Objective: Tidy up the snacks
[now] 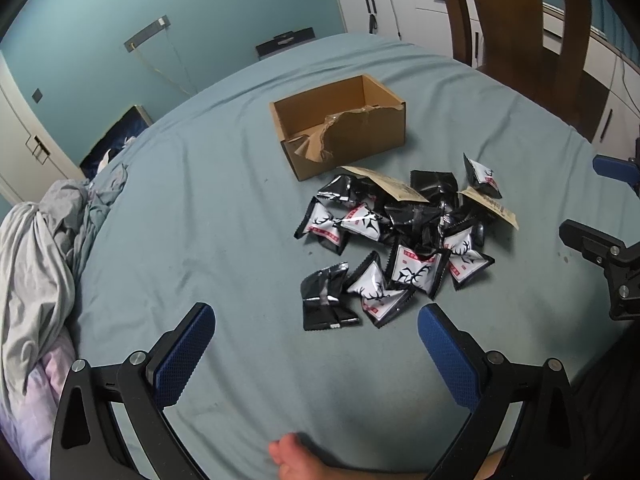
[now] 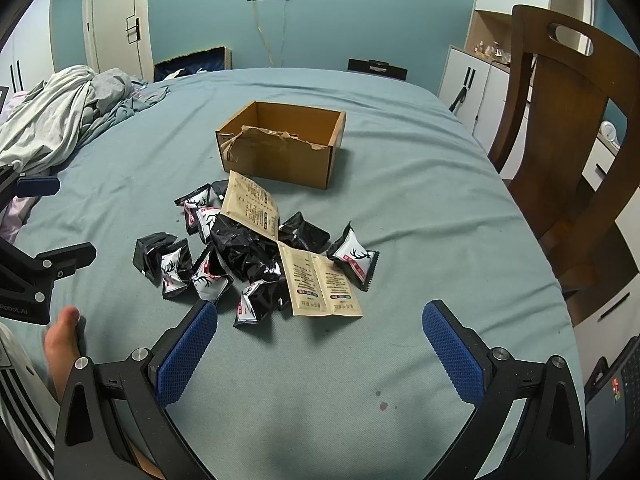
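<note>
Bed (image 1: 200,208) with blue-green sheet, carrying everything. Open cardboard box (image 1: 338,128) near the middle of the bed, one wall torn and ragged; inside hard to read, a dark packet corner possibly visible at the torn side in the left wrist view.

Pile of snack packets (image 1: 396,240) just in front of the box, loose on the sheet, black foil and white faces with antler print, overlapping. Two tan paper sachets (image 2: 320,284) lying on top of the pile; printed faces readable as text blocks only in the right wrist view, edge-on in the left.

Left gripper (image 1: 316,344) wide apart, blue pads empty, above the sheet just short of the nearest packets. Right gripper (image 2: 320,340) likewise spread wide, holding nothing, near the pile's front edge.

Left wrist view only: bare toes (image 1: 286,454) at the bottom edge. Right wrist view only: wooden chair (image 2: 568,152) beside the bed. Crumpled bedding (image 2: 60,116) at the bed's left side.
</note>
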Tool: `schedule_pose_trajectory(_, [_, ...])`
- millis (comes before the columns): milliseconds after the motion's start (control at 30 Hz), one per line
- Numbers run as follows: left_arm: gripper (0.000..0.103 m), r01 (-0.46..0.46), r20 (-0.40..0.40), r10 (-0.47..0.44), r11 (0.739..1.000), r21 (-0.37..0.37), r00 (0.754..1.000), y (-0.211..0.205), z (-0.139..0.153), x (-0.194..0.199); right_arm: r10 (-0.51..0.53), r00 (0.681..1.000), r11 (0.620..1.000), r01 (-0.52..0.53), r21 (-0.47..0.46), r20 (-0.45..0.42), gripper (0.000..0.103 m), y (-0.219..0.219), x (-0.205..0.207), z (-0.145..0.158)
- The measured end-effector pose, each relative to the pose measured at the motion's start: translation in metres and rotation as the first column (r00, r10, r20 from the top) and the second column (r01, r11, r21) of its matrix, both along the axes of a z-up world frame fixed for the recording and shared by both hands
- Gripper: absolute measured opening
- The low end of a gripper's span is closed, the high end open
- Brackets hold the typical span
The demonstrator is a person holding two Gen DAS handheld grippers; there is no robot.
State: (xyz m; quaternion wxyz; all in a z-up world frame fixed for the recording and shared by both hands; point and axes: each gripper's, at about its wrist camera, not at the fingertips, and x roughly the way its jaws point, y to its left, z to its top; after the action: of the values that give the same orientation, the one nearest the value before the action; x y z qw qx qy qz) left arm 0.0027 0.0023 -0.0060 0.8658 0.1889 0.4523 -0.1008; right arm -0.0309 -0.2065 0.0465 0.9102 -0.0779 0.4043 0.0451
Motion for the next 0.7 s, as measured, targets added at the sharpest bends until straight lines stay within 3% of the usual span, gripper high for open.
schedule_pose_trajectory(300, [0.103,0.002,-0.095,-0.003,1.0,-0.012,0.995,-0.002,-0.015,0.006,-0.024,1.0,1.0,0.024,-0.002,-0.019,0.103,-0.002,0.002,-0.001])
schedule_pose_trajectory(700, [0.103,-0.072,-0.295,0.086,0.996,0.057,0.952,0.005,-0.064,0.055,-0.046,0.997,0.999,0.045,-0.016,-0.055,0.103,-0.003,0.013,-0.01])
